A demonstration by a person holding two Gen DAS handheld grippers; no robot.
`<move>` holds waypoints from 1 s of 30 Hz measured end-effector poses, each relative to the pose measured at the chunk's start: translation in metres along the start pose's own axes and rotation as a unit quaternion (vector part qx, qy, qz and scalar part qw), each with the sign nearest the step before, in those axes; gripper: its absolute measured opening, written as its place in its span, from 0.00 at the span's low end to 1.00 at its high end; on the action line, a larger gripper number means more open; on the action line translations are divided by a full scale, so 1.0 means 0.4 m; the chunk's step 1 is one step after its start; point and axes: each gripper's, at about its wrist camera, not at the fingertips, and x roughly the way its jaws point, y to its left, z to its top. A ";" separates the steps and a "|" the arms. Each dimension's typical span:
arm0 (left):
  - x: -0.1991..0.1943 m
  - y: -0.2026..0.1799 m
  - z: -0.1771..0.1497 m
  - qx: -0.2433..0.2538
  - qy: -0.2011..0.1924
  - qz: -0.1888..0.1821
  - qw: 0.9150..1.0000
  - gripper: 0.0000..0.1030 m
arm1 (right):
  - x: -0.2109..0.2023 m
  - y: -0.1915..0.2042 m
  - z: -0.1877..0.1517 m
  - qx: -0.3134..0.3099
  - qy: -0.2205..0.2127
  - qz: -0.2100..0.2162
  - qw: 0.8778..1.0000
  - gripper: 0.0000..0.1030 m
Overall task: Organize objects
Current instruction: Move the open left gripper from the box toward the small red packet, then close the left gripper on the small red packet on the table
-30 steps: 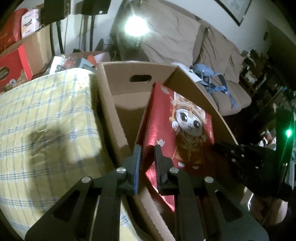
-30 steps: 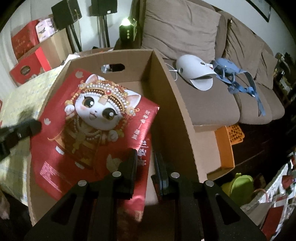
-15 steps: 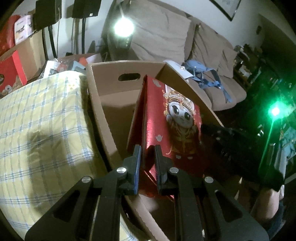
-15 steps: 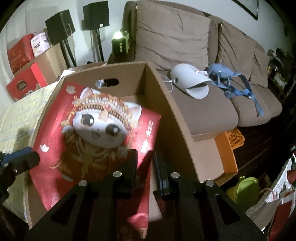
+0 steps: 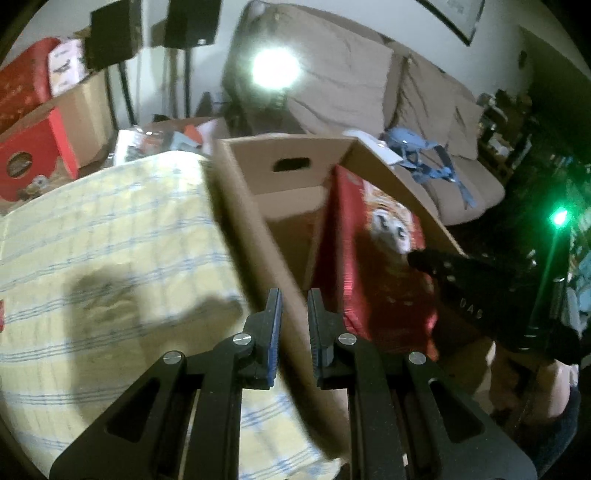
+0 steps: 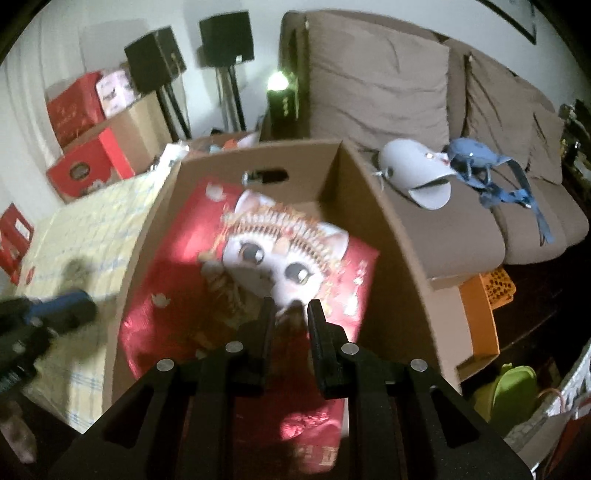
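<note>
Red cat-print bag [image 6: 258,266] in cardboard box [image 6: 373,206] (lettering blurred); left gripper [image 5: 293,314] and right gripper [image 6: 291,317] narrow, holding nothing

A home living room, dimly lit. A brown sofa [image 6: 424,122] with loose back cushions fills the far side, two black speakers [image 6: 225,37] on stands stand against the white wall, and a framed picture [image 5: 454,14] hangs above. Red gift boxes [image 6: 88,166] and cardboard cartons are stacked nearby, beside a yellow checked cloth [image 5: 110,266].
</note>
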 end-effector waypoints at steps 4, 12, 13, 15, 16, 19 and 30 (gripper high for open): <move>-0.026 0.043 -0.004 -0.016 0.000 -0.002 1.000 0.12 | 0.040 0.004 -0.019 0.001 0.016 -0.030 0.999 0.17; -0.078 0.134 -0.010 -0.021 -0.014 0.013 1.000 0.13 | 0.014 -0.027 -0.033 0.043 0.009 -0.092 0.995 0.17; -0.085 0.156 -0.010 -0.026 -0.017 0.020 0.999 0.13 | -0.005 -0.022 -0.029 0.049 -0.001 -0.091 0.995 0.17; -0.095 0.215 -0.013 -0.047 -0.020 0.031 0.998 0.13 | -0.040 0.000 -0.019 0.052 -0.020 -0.088 0.995 0.18; -0.099 0.244 -0.013 -0.058 -0.020 0.036 0.997 0.13 | -0.061 0.020 -0.007 0.049 -0.032 -0.077 0.995 0.19; -0.121 0.351 -0.020 -0.094 -0.028 0.059 0.993 0.12 | -0.111 0.102 0.031 0.026 -0.061 -0.032 0.997 0.19; -0.195 0.734 -0.136 -0.195 -0.026 0.218 0.956 0.23 | -0.093 0.466 0.078 -0.086 -0.056 0.078 0.992 0.22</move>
